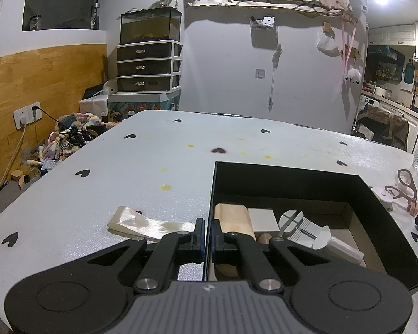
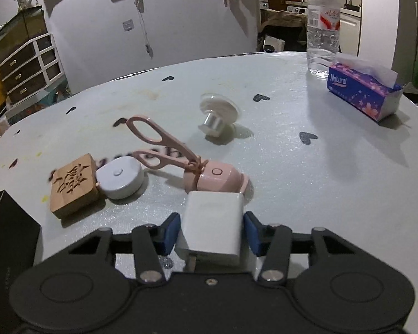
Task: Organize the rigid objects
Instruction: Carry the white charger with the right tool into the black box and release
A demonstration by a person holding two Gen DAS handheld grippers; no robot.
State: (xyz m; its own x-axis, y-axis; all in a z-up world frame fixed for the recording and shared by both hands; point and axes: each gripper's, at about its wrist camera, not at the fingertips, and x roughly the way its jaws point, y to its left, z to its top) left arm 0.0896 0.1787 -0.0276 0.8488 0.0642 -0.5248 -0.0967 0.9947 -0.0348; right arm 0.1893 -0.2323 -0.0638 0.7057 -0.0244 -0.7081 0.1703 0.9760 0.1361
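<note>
While the desk carried the loose items, the black box stood on it, its left wall pinched by the closed left claw. The right claw sat spread around the white charger block, pads apart from its sides, just behind the pink scissors.

The white table, dotted with black hearts, carries a black box, a wooden block, a round white case, pink scissors, a white charger, a tissue pack and a water bottle.
</note>
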